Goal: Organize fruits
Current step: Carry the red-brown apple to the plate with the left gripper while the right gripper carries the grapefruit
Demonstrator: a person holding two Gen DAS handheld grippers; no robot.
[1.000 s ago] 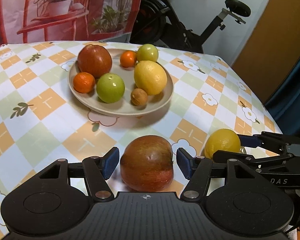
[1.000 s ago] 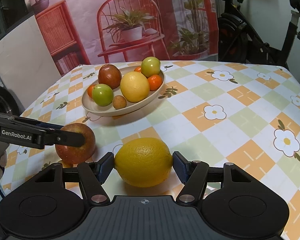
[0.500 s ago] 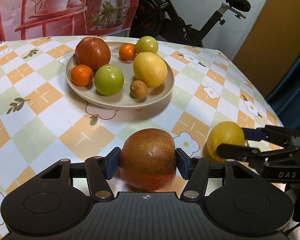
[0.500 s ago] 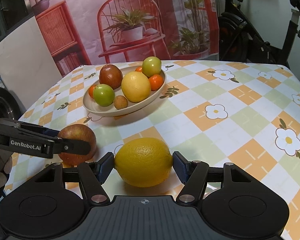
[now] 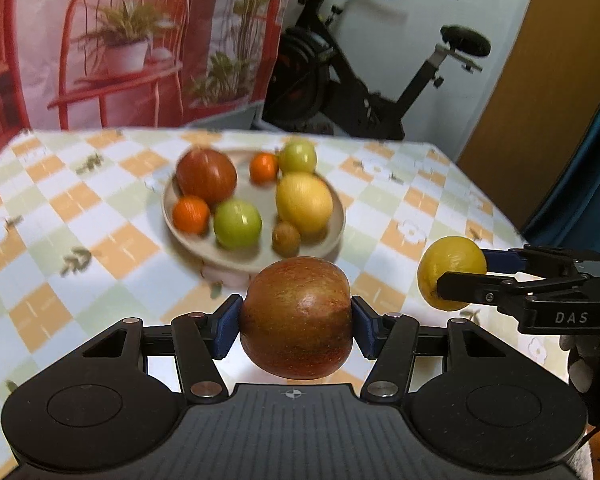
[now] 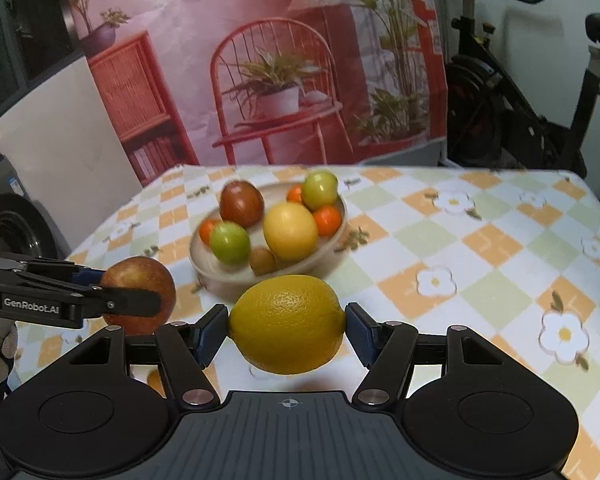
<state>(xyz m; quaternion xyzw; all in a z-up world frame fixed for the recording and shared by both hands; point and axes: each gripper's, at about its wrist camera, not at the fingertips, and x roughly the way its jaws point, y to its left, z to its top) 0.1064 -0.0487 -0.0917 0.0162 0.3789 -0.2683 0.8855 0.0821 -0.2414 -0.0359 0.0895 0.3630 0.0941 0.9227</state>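
**Two fruits gripped, plate already stocked**

While the left gripper (image 5: 296, 326) pinches a red apple (image 5: 298, 316) between its blue pads, the right gripper (image 6: 286, 326) is closed the same way on a yellow lemon (image 6: 287, 322). Both fruits hang just short of the beige plate (image 5: 336, 236) on the checked tablecloth (image 6: 480, 248). That plate holds a second red apple, two green fruits, a large yellow fruit, tangerines and one small brown fruit.

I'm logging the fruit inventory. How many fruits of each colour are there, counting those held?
Red: 2, held apple, plate apple
Yellow: 2, held lemon, plate lemon
Green: 2
Orange: 2
Brown: 1
Total: 9
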